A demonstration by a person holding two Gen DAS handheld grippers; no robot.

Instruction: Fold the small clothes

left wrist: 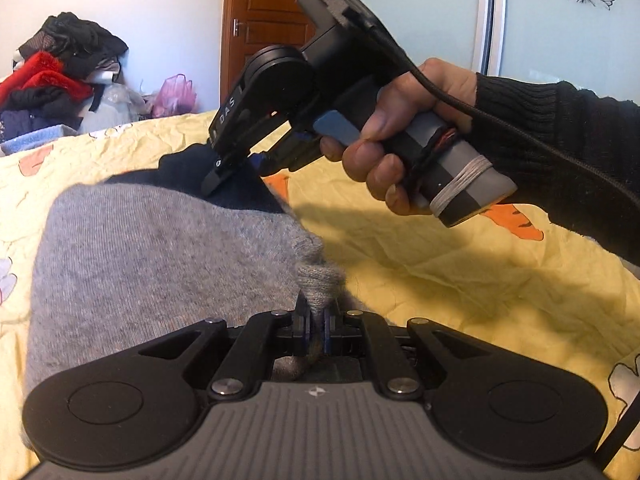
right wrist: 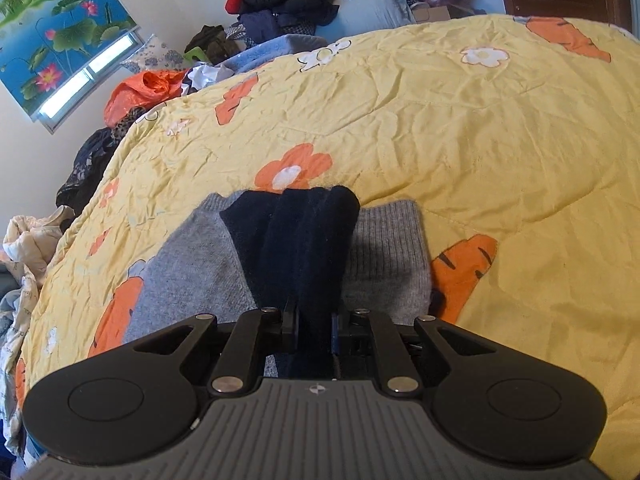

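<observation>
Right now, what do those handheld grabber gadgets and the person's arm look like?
Each gripper is black with round side discs, a ribbed grey body and blue-padded fingers. The right gripper has "DAS" lettering, a grey taped handle and a black braided cable. The sleeve is black ribbed knit.

A home bedroom: quilted bed (right wrist: 440, 128), heaped clothes (left wrist: 52, 80), wooden door (left wrist: 276, 8).

Fuzzy grey knit garment (left wrist: 140, 248); crinkled matt quilt (right wrist: 440, 120).

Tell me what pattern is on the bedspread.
Yellow bedspread with orange carrots and flowers; clearest in the right wrist view.
</observation>
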